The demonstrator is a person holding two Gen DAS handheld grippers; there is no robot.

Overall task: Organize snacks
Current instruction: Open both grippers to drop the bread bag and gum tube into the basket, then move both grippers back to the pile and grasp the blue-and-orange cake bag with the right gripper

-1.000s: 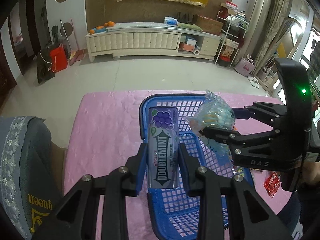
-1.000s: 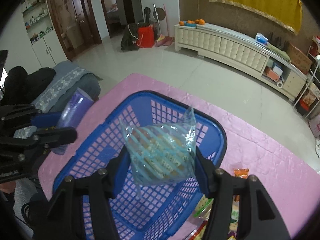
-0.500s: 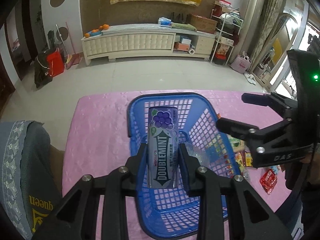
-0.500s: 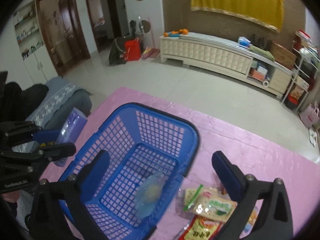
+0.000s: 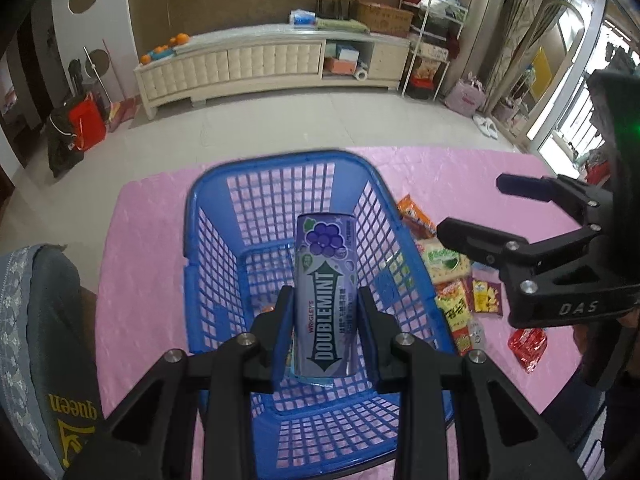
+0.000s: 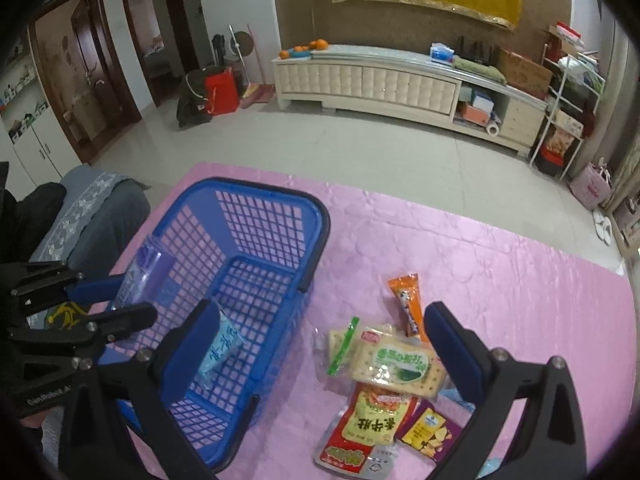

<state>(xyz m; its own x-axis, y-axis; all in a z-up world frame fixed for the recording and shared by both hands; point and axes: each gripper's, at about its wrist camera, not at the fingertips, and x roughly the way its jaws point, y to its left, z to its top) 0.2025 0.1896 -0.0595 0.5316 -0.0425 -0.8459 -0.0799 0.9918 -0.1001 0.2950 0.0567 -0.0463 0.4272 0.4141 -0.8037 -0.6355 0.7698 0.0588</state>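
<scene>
The left tool (image 5: 325,322) grips the Doublemint gum tin (image 5: 327,296) upright, directly above the blue basket (image 5: 208,216). The right tool (image 6: 320,344), jaws wide and empty, hangs over the cracker pack (image 6: 396,364) on the pink desk (image 6: 520,280), nearer it.

Tabletop (image 6: 500,248), pink covering, before me. Directly on it: blue plastic basket (image 6: 280,200) at left; just beside it a loose cluster of snack packets: cracker pack (image 6: 394,364), orange sachet (image 6: 408,300), yellow-and-red pouch (image 6: 368,424), purple chip packet (image 6: 428,432).
</scene>
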